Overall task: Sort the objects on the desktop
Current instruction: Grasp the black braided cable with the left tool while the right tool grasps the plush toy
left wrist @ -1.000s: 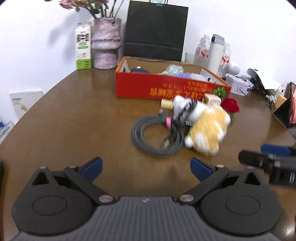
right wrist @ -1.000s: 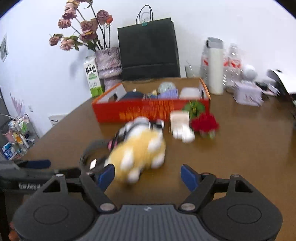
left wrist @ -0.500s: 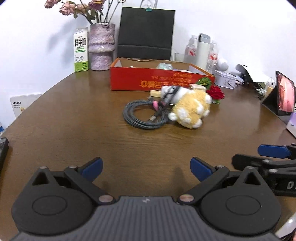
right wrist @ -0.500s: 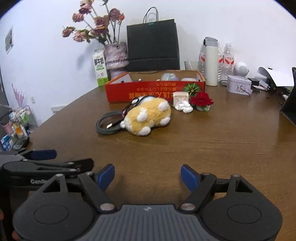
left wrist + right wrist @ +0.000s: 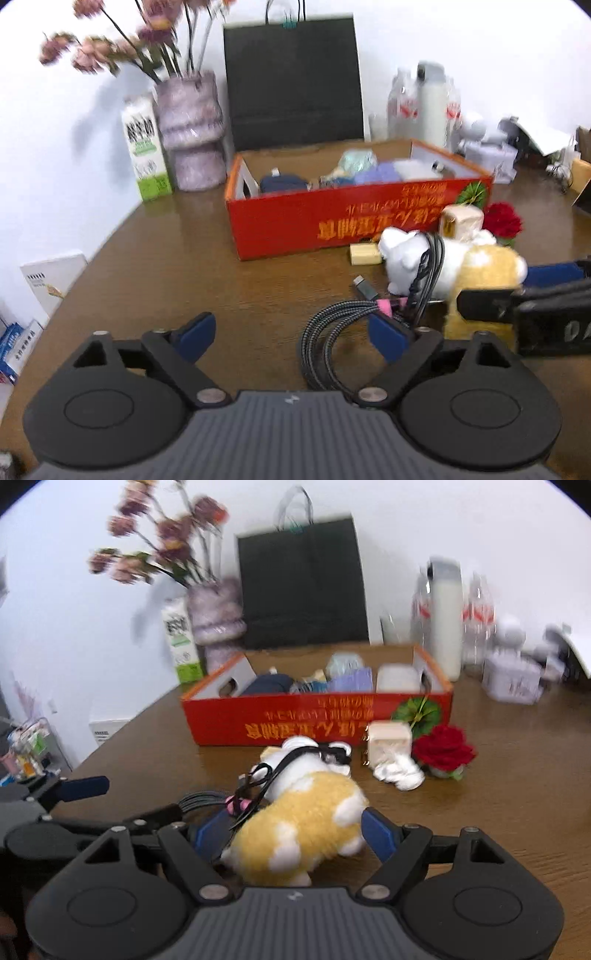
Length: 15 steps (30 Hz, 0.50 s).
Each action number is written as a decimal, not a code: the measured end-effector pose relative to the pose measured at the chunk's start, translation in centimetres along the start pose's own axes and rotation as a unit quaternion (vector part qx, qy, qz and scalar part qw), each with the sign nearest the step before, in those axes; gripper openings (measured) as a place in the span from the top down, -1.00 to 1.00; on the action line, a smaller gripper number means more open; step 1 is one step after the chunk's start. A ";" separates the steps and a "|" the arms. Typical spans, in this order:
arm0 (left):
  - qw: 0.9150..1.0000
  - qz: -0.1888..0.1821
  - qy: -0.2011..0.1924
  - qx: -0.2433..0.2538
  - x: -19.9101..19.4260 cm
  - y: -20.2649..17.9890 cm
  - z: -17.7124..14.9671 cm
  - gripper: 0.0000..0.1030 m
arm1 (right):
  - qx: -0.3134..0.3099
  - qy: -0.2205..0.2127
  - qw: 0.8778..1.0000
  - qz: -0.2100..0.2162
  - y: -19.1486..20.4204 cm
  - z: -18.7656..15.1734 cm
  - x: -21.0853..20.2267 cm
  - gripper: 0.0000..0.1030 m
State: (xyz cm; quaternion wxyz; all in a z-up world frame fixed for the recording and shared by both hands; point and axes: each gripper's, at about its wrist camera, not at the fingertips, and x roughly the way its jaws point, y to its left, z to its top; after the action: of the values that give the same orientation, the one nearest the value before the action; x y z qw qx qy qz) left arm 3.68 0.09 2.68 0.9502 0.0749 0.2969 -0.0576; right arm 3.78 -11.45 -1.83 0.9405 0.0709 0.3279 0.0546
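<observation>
A yellow and white plush toy [image 5: 303, 823] lies on the brown table between the open jaws of my right gripper [image 5: 295, 830], with a black cord over its white head. It also shows in the left wrist view [image 5: 480, 273]. A coiled grey braided cable [image 5: 332, 339] lies beside it, just ahead of my open left gripper [image 5: 295, 334], whose right fingertip [image 5: 388, 338] is over the coil. A red cardboard box [image 5: 314, 221] with several items inside stands behind them. A red rose [image 5: 443, 751], a white crumpled item [image 5: 399, 773] and a small beige box [image 5: 388, 742] lie beside the red box.
A vase of dried flowers [image 5: 192, 129], a milk carton [image 5: 146, 151] and a black paper bag [image 5: 291, 81] stand at the back. A white thermos [image 5: 447, 620], bottles and a small tin [image 5: 513, 681] stand at the back right. A white booklet [image 5: 51, 277] lies off the table's left edge.
Both grippers moved forward toward the toy and cable, after having pulled back. The right gripper now straddles the plush toy; the left now reaches the cable coil.
</observation>
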 end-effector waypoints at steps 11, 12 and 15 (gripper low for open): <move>0.999 -0.007 0.041 0.022 -1.1 -0.2 -2.4 0.56 | -0.086 0.025 0.993 -0.070 -4.8 -2.2 -4.1 0.16; 0.999 -0.004 0.045 0.010 -2.0 0.1 -2.9 0.55 | -0.089 0.028 0.992 -0.082 -5.2 -2.7 -4.9 0.11; 0.999 -0.002 0.047 -0.013 -3.2 0.7 -3.9 0.36 | -0.080 0.028 0.993 -0.082 -6.5 -4.0 -6.1 -0.36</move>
State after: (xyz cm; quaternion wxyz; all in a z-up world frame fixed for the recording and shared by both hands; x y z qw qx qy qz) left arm -0.96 1.68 1.44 0.9360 0.0644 0.3422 -0.0516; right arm -3.11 -18.32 -2.33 0.9349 -0.0330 0.3534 0.0051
